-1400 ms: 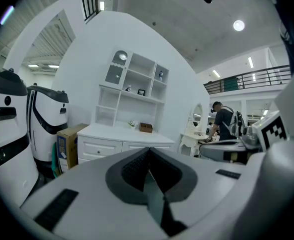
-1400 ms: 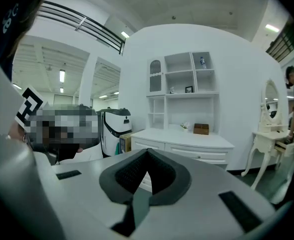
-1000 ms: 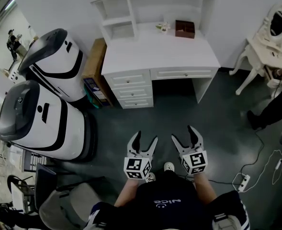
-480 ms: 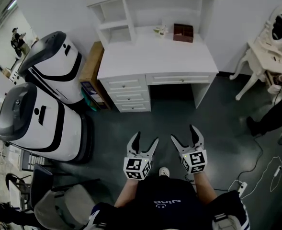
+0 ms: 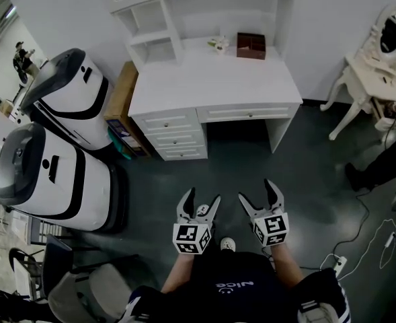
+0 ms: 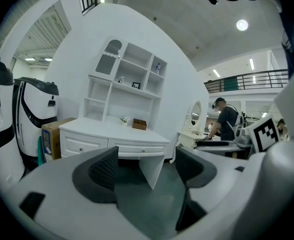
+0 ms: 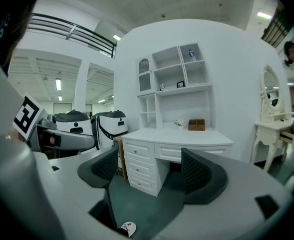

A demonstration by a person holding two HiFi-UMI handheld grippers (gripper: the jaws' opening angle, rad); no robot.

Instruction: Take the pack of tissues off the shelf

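A white desk (image 5: 211,79) with a shelf unit (image 5: 184,5) on top stands against the far wall. On the desk top lie a small pale thing (image 5: 218,43) and a brown box (image 5: 251,44). A few small items sit on the shelves (image 6: 136,85); they are too small to tell which is the tissue pack. My left gripper (image 5: 202,197) and right gripper (image 5: 258,192) hover side by side over the dark floor, well short of the desk. Both point at it. Their jaws have just been opening and stand open, with nothing between them.
Two big white-and-black machines (image 5: 70,93) (image 5: 43,173) stand left of the desk, with a cardboard box (image 5: 120,99) between them and it. A white dressing table (image 5: 379,52) and a person (image 5: 386,160) are at the right. A cable and power strip (image 5: 339,258) lie on the floor.
The desk has come nearer and lower in the head view as I moved towards it. Both grippers travelled forward together and their jaws spread a little wider.
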